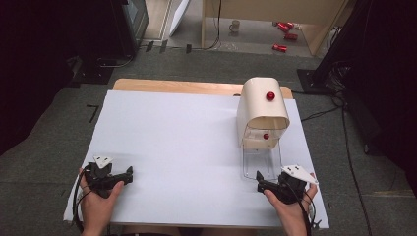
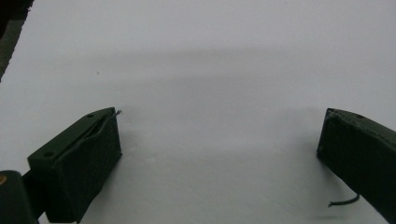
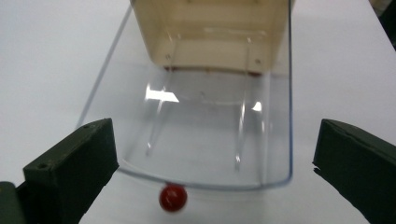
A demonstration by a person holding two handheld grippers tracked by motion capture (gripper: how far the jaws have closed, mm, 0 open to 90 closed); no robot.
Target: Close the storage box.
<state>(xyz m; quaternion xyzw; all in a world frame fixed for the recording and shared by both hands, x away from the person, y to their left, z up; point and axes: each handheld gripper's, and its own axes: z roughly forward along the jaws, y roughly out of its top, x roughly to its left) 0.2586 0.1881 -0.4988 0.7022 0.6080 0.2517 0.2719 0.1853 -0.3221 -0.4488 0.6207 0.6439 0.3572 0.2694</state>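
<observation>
A white rectangular board is covering the wooden table, and a strip of bare wood is showing along the far edge. Most of the board is lying open: the whole middle and the left half are carrying nothing, so there is wide room there for moving.

On the right half, a cream-coloured curved box with a red round knob is standing near the far edge. A clear plastic drawer is sticking out from its front toward the person, with its front wall close to the near right part of the board.

The left gripper is resting at the near left corner of the board, held in the person's left hand. In the left gripper view its two black fingers are standing wide apart with only the white surface between them.

The right gripper is sitting in the right hand, just beside the front of the drawer. In the right gripper view the black fingers are spread apart and are gripping nothing. The clear drawer's front wall is lying between them, a little ahead, and a small red round knob on this wall is sitting low in the gap, nearer to the left-hand finger of that view. Whether the fingers are touching the drawer I cannot tell.

On the floor beyond the table, a mug and some red cans are lying.
</observation>
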